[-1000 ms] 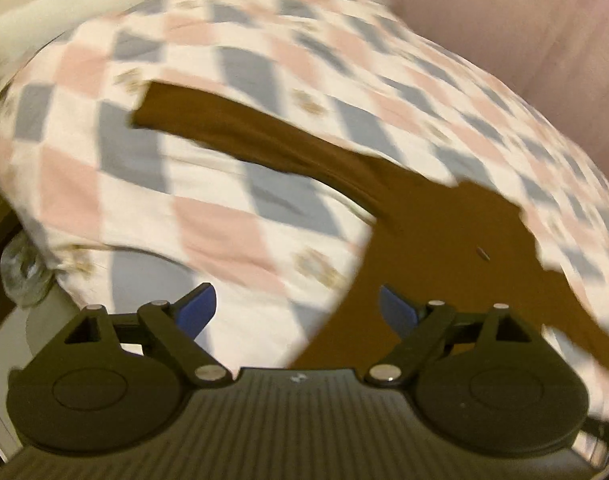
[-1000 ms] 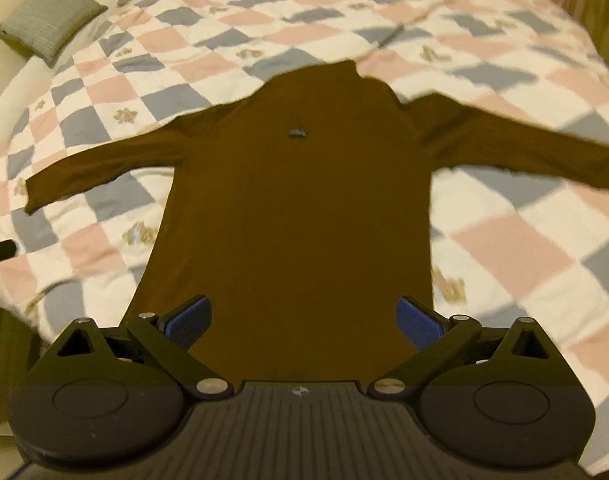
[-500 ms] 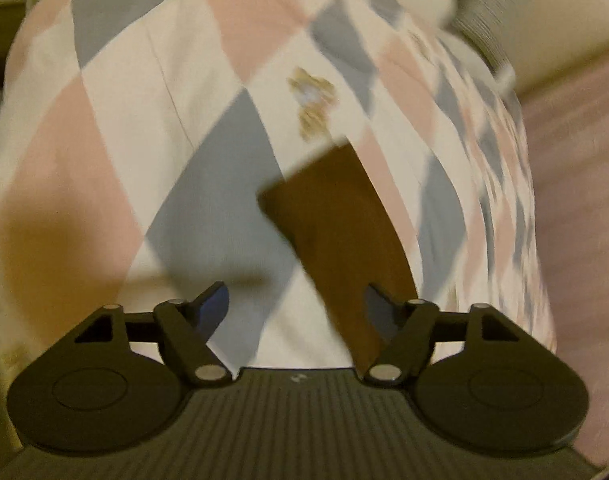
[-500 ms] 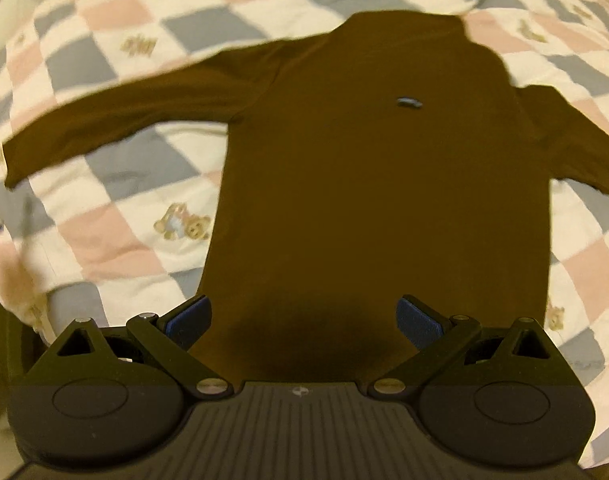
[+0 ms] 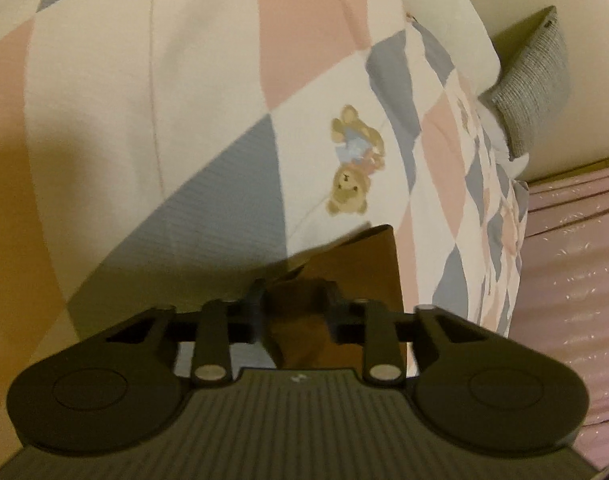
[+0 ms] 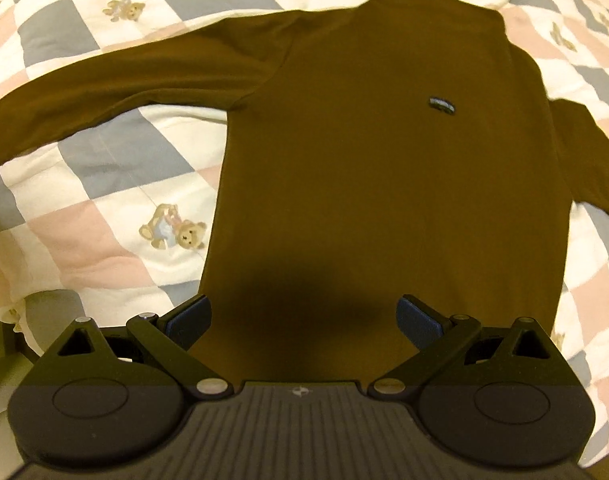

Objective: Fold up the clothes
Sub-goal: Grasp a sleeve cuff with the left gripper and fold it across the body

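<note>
In the left wrist view, the left claw [image 5: 296,300] has its jaws drawn narrow around the cuff end of the sleeve [image 5: 356,264], though whether they actually pinch the cloth cannot be told. Beyond it the checked pink, grey and cream quilt [image 5: 208,120] with printed teddy bears runs to the bed's far edge, where a grey knitted cushion [image 5: 532,88] leans.

In the right wrist view, the right claw [image 6: 304,320] hangs wide open over the hem, holding nothing. The dark brown long-sleeved jumper [image 6: 384,168] lies flat and face up on the quilt, sleeves spread towards the bed's sides, collar at the far end.
</note>
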`<act>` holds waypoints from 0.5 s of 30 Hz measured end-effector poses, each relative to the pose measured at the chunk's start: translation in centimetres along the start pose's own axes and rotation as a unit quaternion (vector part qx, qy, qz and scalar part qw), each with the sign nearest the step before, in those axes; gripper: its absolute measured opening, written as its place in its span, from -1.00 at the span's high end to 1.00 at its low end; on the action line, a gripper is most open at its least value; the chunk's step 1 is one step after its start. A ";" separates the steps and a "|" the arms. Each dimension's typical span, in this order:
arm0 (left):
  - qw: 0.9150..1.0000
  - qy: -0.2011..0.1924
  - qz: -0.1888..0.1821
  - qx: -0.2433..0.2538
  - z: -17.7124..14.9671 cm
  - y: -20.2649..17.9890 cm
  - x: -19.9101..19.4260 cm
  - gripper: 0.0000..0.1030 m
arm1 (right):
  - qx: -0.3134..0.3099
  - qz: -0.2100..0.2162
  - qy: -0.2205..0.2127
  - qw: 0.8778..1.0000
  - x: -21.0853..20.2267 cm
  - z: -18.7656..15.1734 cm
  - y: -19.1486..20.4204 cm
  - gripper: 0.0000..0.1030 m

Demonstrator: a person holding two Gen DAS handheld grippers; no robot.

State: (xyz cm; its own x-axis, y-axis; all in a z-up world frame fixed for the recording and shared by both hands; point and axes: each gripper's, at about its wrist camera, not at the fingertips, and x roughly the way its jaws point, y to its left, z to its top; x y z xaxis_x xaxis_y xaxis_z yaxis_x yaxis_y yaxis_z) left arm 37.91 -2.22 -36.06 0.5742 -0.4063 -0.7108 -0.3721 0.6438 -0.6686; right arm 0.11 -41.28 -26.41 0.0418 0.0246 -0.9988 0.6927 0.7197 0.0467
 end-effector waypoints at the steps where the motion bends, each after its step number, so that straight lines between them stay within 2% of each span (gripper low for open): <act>1: 1.000 -0.002 -0.002 0.002 -0.1 -0.2 -0.1 0.74 | -0.001 0.003 -0.002 1.000 0.1 0.1 -0.2 -0.97; 3: 1.000 -0.012 -0.017 0.011 -0.6 -1.0 -1.2 0.92 | -0.003 0.008 -0.010 1.000 0.1 0.1 -1.0 -0.97; 4: 0.999 -0.017 -0.025 0.017 -0.9 -1.5 -1.8 0.95 | -0.003 0.010 -0.015 1.000 0.1 0.1 -1.5 -0.96; 6: 0.994 -0.020 -0.053 0.097 -2.9 -4.9 -4.0 0.94 | -0.002 0.007 -0.030 1.000 0.0 -0.1 -3.1 -0.96; 7: 0.987 -0.017 -0.065 0.145 -4.2 -6.9 -5.0 0.94 | 0.002 0.002 -0.037 0.999 0.0 -0.2 -4.2 -0.96; 8: 0.975 -0.005 -0.083 0.206 -6.7 -9.4 -5.9 0.94 | 0.010 -0.003 -0.043 0.999 -0.1 -0.2 -5.6 -0.95; 10: 0.942 0.025 -0.120 0.314 -12.2 -13.9 -7.5 0.94 | 0.039 -0.005 -0.059 0.997 -0.4 -0.1 -8.9 -0.95; 12: 0.899 0.071 -0.168 0.399 -19.8 -17.6 -8.6 0.94 | 0.076 -0.001 -0.078 0.994 -0.9 -0.1 -12.6 -0.95; 14: 0.859 0.132 -0.216 0.444 -28.2 -19.6 -9.1 0.93 | 0.116 0.006 -0.099 0.988 -1.6 -0.3 -16.6 -0.94; 15: 0.845 0.161 -0.231 0.454 -32.0 -19.9 -8.8 0.93 | 0.137 0.010 -0.110 0.984 -1.9 -0.5 -18.7 -0.94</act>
State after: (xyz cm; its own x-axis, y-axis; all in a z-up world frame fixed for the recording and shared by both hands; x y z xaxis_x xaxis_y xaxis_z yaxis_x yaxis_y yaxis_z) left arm 16.94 -32.18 -23.48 0.2223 -0.8120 -0.5396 0.6350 0.5406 -0.5518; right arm -13.27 -54.47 -25.41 0.1919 -0.1353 -0.9720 0.8570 0.5057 0.0987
